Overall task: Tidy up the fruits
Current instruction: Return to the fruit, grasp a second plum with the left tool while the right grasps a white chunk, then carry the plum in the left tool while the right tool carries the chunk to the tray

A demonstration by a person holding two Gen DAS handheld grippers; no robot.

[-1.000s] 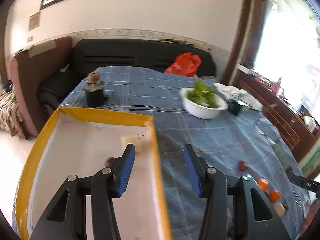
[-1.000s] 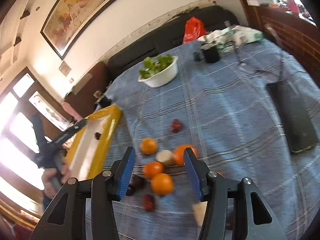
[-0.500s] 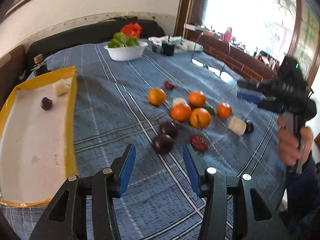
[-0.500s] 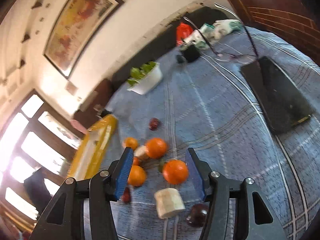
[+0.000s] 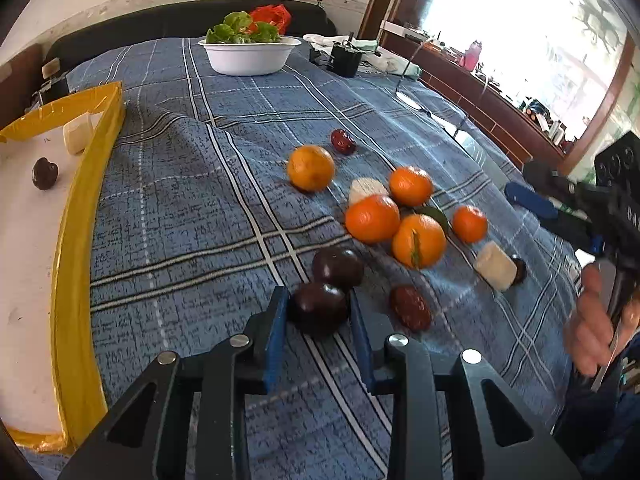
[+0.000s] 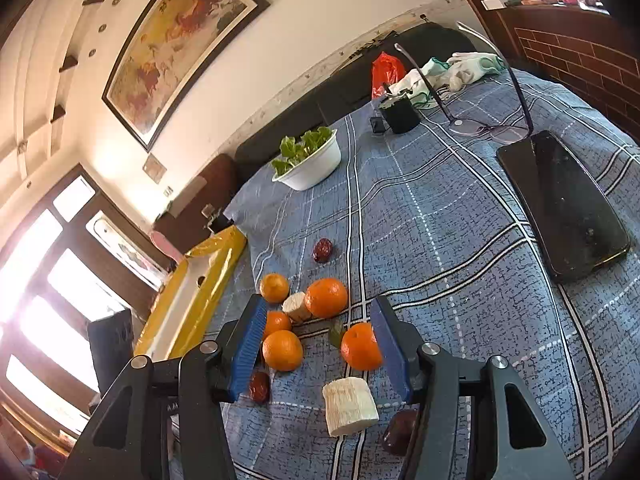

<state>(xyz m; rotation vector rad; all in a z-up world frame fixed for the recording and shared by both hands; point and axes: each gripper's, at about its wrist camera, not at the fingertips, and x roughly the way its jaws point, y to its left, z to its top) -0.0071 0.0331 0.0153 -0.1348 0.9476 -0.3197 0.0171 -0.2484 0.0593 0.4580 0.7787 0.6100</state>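
Several oranges (image 5: 418,240), dark plums, red dates (image 5: 410,306) and white fruit chunks (image 5: 496,266) lie bunched on the blue checked cloth. My left gripper (image 5: 318,314) is low over the near edge of the bunch. Its jaws are closing, and the blue pads touch both sides of a dark plum (image 5: 318,306). A second plum (image 5: 338,266) sits right behind it. The yellow-rimmed tray (image 5: 76,240) at left holds one plum (image 5: 45,173) and one white chunk (image 5: 78,134). My right gripper (image 6: 318,308) hovers open over the oranges, with one orange (image 6: 360,346) beside its right finger.
A white bowl of greens (image 5: 252,58) and a small black box (image 5: 346,60) stand at the far end. A black phone (image 6: 560,208) and glasses (image 6: 488,130) lie to the right. A person's hand (image 5: 592,320) holds the right gripper at the table's right edge.
My left gripper swung from over the tray to the fruit bunch, dropped and narrowed around the near plum. My right gripper sank a little toward the oranges.
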